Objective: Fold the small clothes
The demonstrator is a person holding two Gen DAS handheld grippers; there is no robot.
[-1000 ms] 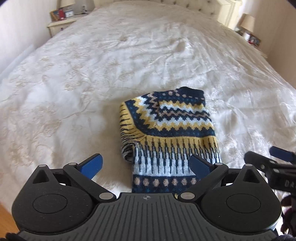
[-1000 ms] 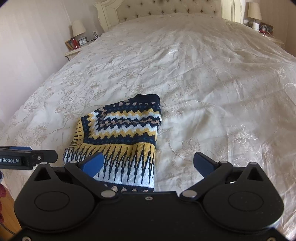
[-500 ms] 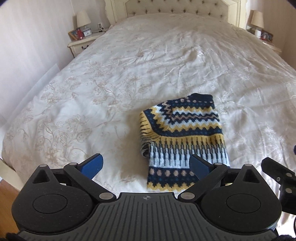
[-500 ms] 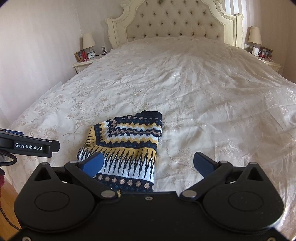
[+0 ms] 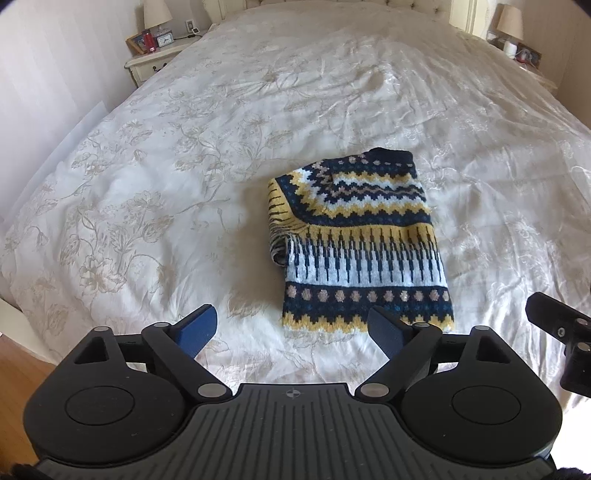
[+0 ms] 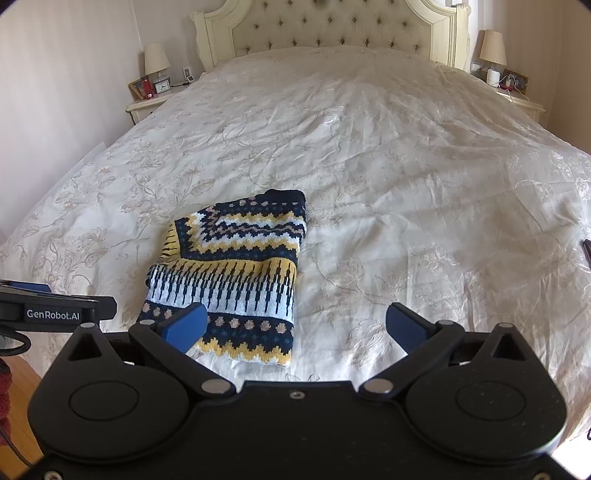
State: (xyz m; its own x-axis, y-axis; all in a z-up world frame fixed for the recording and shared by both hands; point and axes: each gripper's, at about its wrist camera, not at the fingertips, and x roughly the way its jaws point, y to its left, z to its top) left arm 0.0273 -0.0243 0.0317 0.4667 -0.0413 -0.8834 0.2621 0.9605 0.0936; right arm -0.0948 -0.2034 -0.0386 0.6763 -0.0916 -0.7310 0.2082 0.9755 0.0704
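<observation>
On the far left stood a nightstand (image 6: 147, 105) with a lamp (image 6: 157, 59), a clock and a red item on it, hard against the wall. Next to it ran the bed (image 6: 369, 147), its cream floral cover rumpled, with the tufted headboard (image 6: 332, 26) at the far end. At the near left, wood floor showed past the bed's edge.

The left gripper (image 5: 291, 328) hung over the near edge of the bed, jaws closing from wide with nothing between them; its blue pads (image 5: 197, 326) were clear of the cloth, though the right pad overlapped the sweater's near hem in the left view. The sweater (image 5: 358, 240) lay folded on the cover, near the bed's near end and a little left of its middle, a neat rectangle of navy, yellow and white bands, with a loose fold bunched at its left side.

The right gripper (image 6: 295, 325) stood wide apart and empty, just right of the sweater, its left pad (image 6: 186, 325) in front of the near left corner. Far right, a second nightstand (image 6: 517, 101) carried another lamp (image 6: 493, 46).
</observation>
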